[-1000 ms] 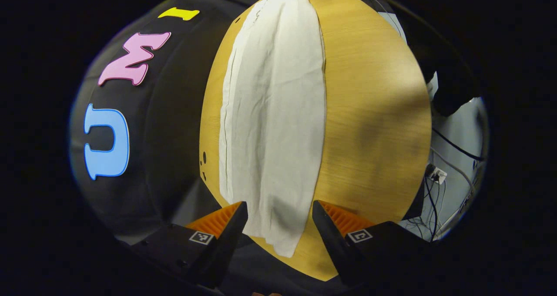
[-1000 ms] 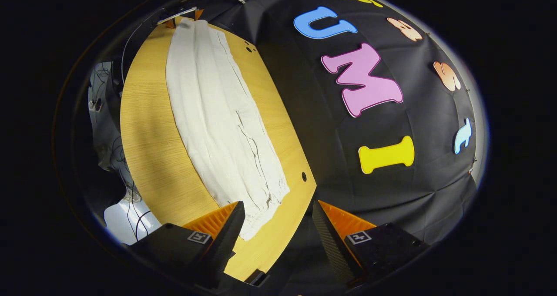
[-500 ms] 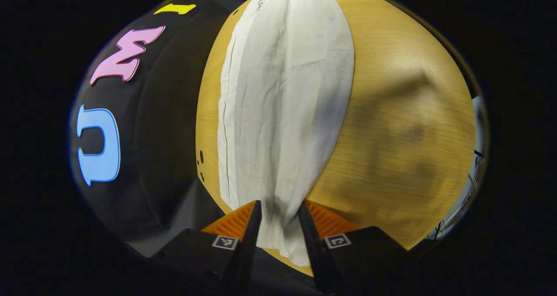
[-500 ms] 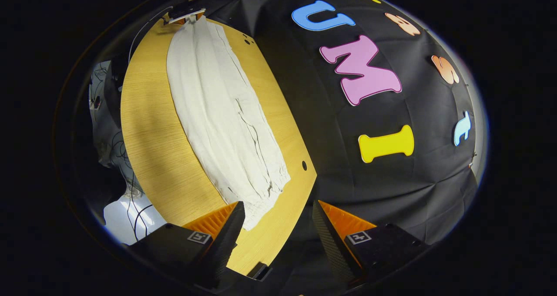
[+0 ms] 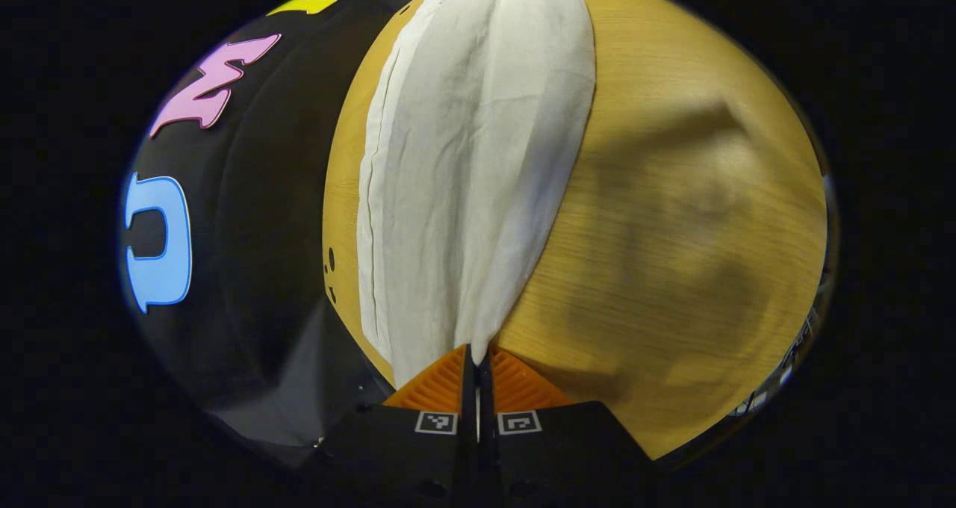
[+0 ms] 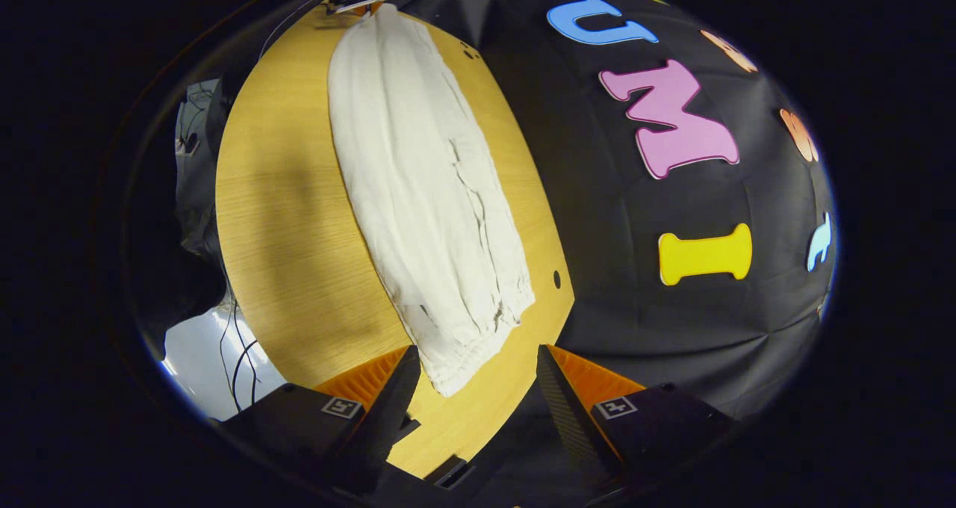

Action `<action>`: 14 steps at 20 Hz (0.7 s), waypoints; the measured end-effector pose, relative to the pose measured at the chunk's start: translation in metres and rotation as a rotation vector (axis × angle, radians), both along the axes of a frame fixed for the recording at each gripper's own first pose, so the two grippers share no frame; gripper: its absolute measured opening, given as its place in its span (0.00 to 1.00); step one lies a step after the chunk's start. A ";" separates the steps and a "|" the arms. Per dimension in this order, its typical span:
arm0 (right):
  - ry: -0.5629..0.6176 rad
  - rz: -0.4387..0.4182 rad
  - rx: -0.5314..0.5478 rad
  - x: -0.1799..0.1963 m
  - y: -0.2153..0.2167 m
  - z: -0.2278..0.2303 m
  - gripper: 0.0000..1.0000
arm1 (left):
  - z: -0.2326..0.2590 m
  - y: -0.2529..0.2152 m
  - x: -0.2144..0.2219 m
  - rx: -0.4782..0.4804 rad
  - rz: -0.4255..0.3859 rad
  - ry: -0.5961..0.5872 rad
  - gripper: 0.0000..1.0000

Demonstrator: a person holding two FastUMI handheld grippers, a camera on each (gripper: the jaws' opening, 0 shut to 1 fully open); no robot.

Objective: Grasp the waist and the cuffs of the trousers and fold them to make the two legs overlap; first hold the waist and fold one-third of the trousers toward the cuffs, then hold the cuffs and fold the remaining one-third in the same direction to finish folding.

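Observation:
Cream trousers (image 5: 463, 157) lie lengthwise on a round wooden table (image 5: 672, 194), legs stacked. My left gripper (image 5: 476, 355) is shut on their narrow near end, and the cloth puckers into the closed fingers. In the right gripper view the same trousers (image 6: 426, 194) run away from me, their gathered elastic end (image 6: 463, 358) nearest. My right gripper (image 6: 476, 355) stands open above that end, which lies between the fingers, closer to the left one. At the far end of the trousers the left gripper (image 6: 364, 1) appears small.
The table's edge meets the black cloth wall (image 6: 635, 306) on one side, with small holes (image 6: 556, 279) in the wood there. Floor with cables (image 6: 216, 351) lies beyond the opposite edge. Bare wood (image 6: 284, 231) flanks the trousers.
My left gripper went from open to shut on the trousers' near end. My right gripper shifted so that the gathered end now lies more between its open fingers.

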State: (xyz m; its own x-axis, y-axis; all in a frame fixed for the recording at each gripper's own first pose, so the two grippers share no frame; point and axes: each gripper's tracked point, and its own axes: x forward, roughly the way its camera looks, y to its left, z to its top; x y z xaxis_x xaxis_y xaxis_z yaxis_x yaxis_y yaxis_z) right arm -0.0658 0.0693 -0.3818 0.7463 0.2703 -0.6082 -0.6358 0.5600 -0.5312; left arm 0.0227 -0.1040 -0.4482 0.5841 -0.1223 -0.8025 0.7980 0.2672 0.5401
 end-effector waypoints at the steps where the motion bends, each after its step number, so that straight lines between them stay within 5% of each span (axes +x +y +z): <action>1: 0.013 0.012 -0.017 0.003 0.000 -0.012 0.96 | 0.000 -0.001 0.000 0.004 -0.003 0.002 0.05; 7: 0.090 0.065 -0.059 0.019 0.011 -0.062 0.96 | 0.001 0.000 0.000 0.025 -0.015 -0.003 0.05; 12: -0.002 0.108 -0.156 0.053 0.019 -0.072 0.94 | 0.001 -0.001 -0.001 0.066 -0.031 0.003 0.06; 14: -0.018 0.128 -0.176 0.060 0.025 -0.077 0.77 | 0.001 -0.001 -0.001 0.087 -0.046 -0.006 0.05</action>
State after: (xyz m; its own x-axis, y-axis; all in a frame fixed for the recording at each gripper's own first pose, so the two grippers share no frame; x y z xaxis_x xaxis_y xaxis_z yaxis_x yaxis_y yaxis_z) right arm -0.0053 0.0944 -0.4587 0.7238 0.2548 -0.6413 -0.6854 0.3727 -0.6255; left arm 0.0216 -0.1052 -0.4470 0.5846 -0.0790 -0.8075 0.8048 0.1823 0.5648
